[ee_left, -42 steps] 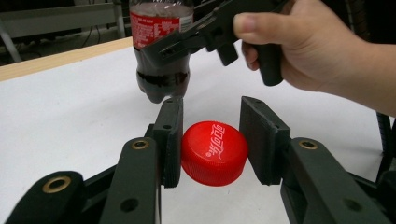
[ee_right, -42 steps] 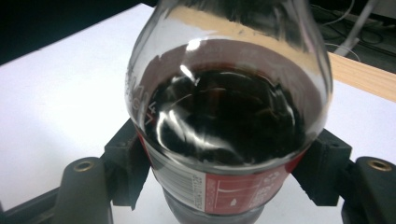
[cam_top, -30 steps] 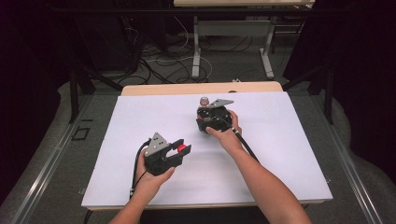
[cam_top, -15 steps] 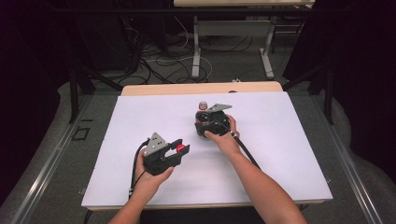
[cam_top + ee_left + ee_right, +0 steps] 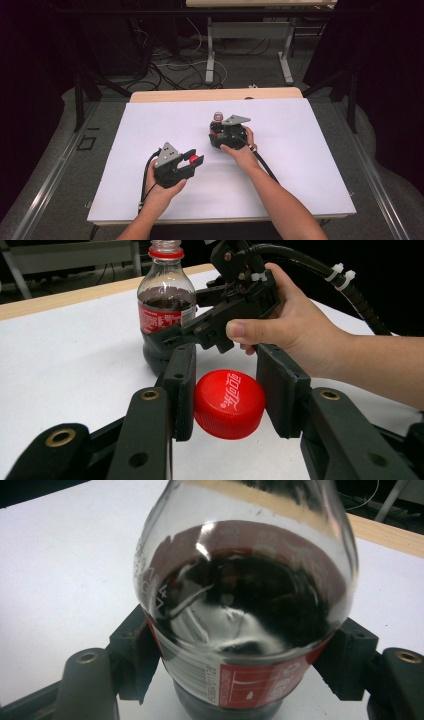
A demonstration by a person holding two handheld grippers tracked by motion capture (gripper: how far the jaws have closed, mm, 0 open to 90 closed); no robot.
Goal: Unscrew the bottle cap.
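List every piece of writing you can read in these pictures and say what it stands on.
White Coca-Cola script in Chinese characters, on the side of the red cap held in the left gripper; I cannot spell out the characters.
Red label on the bottle that the right gripper holds: white print, too small and blurred to read.
Embossed marks on the bottle's clear shoulder: not legible.

white tabletop [image 5: 310, 165], wooden table edge [image 5: 175, 95] behind it, tangled cables [image 5: 175, 60] on the grey floor [image 5: 50, 165] (under another desk)

A white-topped table [image 5: 300, 165] with a wooden far edge carries an upright cola bottle [image 5: 217, 125].
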